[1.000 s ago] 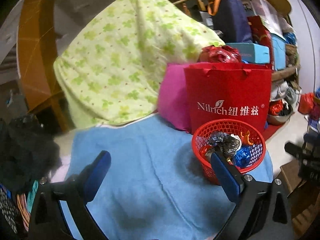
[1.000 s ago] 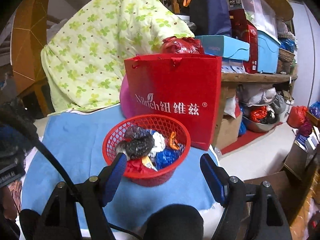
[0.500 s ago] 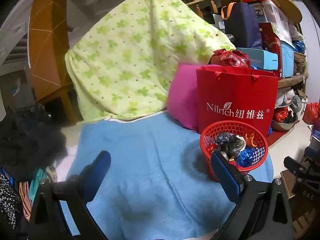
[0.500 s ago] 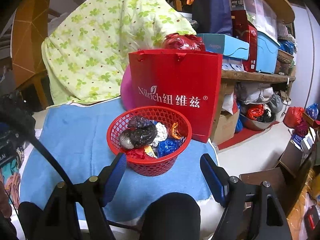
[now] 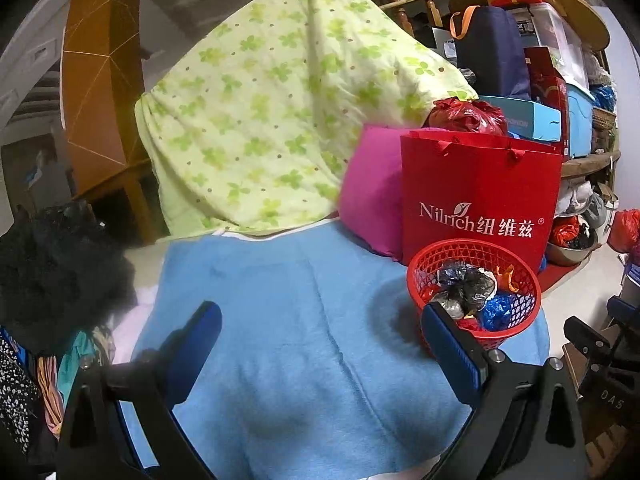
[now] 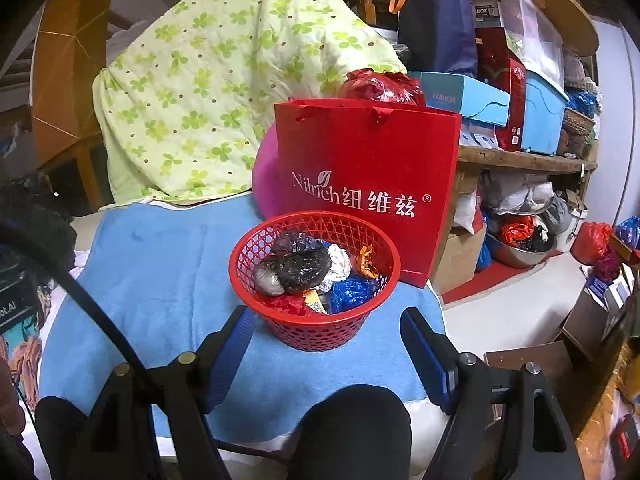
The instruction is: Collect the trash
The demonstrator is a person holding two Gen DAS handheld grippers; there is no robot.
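Note:
A red mesh basket (image 6: 320,330) stands on the blue cloth (image 6: 160,264), holding crumpled trash: a black bag (image 6: 300,266), white paper, a blue wrapper (image 6: 352,290), red and orange scraps. It also shows in the left wrist view (image 5: 520,326), at the right. My right gripper (image 6: 326,344) is open and empty, just short of the basket's near side. My left gripper (image 5: 320,340) is open and empty over bare blue cloth (image 5: 280,300), with the basket beside its right finger.
A red Nilrich paper bag (image 6: 368,184) and a pink cushion (image 5: 372,196) stand right behind the basket. A green floral quilt (image 5: 272,100) drapes at the back. Cluttered shelves (image 6: 520,112) and floor lie to the right. Dark clothes (image 5: 52,272) lie at left.
Both grippers have pulled back and risen a little from the basket, which now looks smaller and farther. Both stay open. The trash in the basket has not moved.

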